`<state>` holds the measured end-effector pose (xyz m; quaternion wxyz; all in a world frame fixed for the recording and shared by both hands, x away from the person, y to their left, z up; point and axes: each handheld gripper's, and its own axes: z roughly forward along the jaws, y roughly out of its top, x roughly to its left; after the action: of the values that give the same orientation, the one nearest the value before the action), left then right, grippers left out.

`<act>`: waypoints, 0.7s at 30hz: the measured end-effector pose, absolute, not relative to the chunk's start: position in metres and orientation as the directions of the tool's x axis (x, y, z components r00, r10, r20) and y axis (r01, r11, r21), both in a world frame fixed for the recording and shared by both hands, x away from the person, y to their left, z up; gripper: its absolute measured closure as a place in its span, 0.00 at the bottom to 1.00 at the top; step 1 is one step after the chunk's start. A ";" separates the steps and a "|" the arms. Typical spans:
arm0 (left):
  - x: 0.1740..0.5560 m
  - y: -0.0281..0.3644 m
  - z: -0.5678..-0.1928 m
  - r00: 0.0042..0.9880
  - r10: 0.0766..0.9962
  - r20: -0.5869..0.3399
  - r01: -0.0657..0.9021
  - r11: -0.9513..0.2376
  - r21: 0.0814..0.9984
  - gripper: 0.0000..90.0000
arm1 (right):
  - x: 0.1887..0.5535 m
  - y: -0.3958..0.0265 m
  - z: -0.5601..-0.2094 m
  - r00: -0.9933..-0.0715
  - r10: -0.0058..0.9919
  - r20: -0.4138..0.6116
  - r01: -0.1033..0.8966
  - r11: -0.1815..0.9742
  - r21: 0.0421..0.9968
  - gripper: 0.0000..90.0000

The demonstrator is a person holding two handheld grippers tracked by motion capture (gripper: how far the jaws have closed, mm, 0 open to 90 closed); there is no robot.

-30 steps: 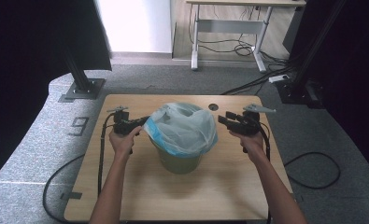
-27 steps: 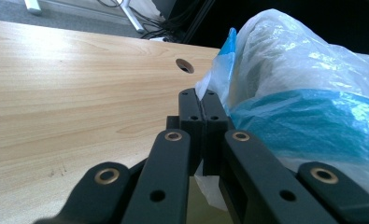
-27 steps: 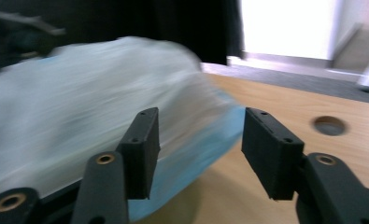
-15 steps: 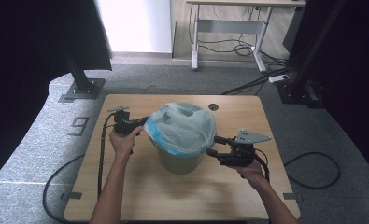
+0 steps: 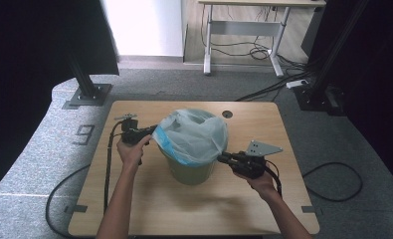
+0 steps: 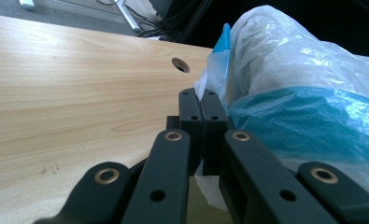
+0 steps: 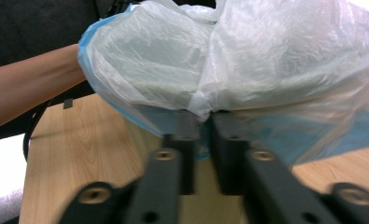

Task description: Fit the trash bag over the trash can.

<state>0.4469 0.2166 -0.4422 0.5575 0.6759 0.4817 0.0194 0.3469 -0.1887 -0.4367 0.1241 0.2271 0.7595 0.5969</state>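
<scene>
An olive green bin (image 5: 189, 172) stands in the middle of the wooden table (image 5: 149, 199), lined with a translucent white and blue plastic bag (image 5: 191, 134) that puffs over its rim. My left gripper (image 5: 154, 132) is at the bin's left side, shut on the bag's edge (image 6: 210, 88); in the left gripper view its jaws (image 6: 202, 100) meet on the film. My right gripper (image 5: 220, 158) is at the bin's near right side. Its jaws have just been closing, and in the right gripper view (image 7: 203, 121) a bunched fold of the bag (image 7: 266, 60) is pinched between them.
A round cable hole (image 5: 227, 114) lies in the table behind the bin. Black cables (image 5: 107, 164) trail from both grippers over the table's edges to the floor. A white desk frame (image 5: 244, 30) and black stands are beyond the table. The person's left forearm (image 7: 28, 93) is behind the bag.
My right gripper has swung from the bin's far right side to its near right side, a little lower, and closed on the bag. The left gripper has kept still.
</scene>
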 end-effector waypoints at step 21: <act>0.439 0.222 -0.456 0.547 0.672 -0.500 0.647 0.040 0.762 1.00 | 0.335 -0.169 -0.483 -0.923 0.384 0.023 0.182 0.384 0.905 0.99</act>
<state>0.4392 0.2222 -0.4556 0.5418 0.6927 0.4759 0.0116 0.3352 -0.1687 -0.4832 0.0955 0.1713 0.8264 0.5279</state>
